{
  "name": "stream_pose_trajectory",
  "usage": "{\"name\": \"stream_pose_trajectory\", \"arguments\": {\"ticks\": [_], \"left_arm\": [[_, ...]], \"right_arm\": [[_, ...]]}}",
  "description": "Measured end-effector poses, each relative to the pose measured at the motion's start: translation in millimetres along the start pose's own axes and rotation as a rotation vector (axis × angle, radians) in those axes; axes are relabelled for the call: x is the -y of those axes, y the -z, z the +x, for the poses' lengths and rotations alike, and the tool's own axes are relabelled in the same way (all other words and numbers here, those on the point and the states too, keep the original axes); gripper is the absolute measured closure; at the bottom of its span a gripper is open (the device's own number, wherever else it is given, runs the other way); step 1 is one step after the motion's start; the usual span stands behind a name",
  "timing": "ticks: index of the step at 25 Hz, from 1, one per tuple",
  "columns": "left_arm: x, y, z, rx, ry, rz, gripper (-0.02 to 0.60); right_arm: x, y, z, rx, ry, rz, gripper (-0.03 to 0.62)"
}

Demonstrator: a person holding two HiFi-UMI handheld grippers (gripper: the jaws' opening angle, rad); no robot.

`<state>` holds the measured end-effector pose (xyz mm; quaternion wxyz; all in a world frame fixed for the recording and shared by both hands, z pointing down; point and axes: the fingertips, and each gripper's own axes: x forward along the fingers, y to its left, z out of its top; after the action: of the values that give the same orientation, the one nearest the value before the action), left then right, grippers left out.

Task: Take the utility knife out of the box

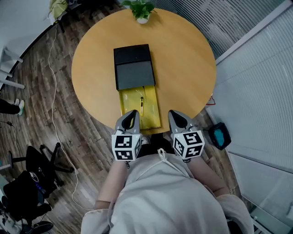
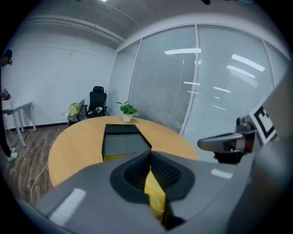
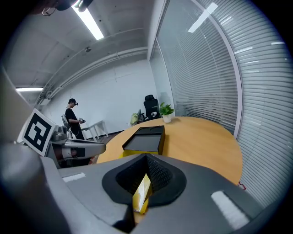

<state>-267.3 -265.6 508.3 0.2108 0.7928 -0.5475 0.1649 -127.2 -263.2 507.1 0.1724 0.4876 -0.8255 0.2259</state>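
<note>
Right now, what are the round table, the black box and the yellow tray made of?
The round table looks like wood or laminate: warm tan, smooth. The black box seems matte cardboard, with sharp flat edges. The yellow tray sticking out of it looks glossy, plastic or coated card; I can't tell which.

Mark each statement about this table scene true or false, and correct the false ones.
1. The yellow tray sticks out of the black box toward the person. True.
2. The left gripper holds the utility knife. False: the knife lies in the tray, and that gripper is shut and empty.
3. A potted plant stands at the table's far edge. True.
4. The right gripper's jaws are wide apart. False: they are together.
</note>
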Motion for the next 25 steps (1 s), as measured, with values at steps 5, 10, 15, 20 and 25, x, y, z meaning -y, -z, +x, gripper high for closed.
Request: {"name": "stream_pose_trajectory", "arguments": {"ticks": [5, 10, 15, 20, 25], "left_arm": [[2, 11, 28, -0.068, -0.005, 0.007, 0.575], [2, 20, 52, -0.128, -0.005, -0.010, 0.575], [-1, 47, 82, -0.242, 0.013, -0.025, 0.575], [-1, 82, 106, -0.369, 0.034, 0.001, 0.505], [-9, 100, 122, -0.429, 0.005, 0.012, 0.460]], "right_arm": [[22, -9, 12, -0.018, -0.003, -0.001, 0.594], [41, -11, 26, -0.047, -0.010, -0.005, 0.594], [49, -4, 43, -0.086, -0.030, 0.004, 0.594], [57, 2, 56, -0.118, -0.041, 0.005, 0.594], [64, 6, 67, -0.136, -0.043, -0.003, 0.594]]}}
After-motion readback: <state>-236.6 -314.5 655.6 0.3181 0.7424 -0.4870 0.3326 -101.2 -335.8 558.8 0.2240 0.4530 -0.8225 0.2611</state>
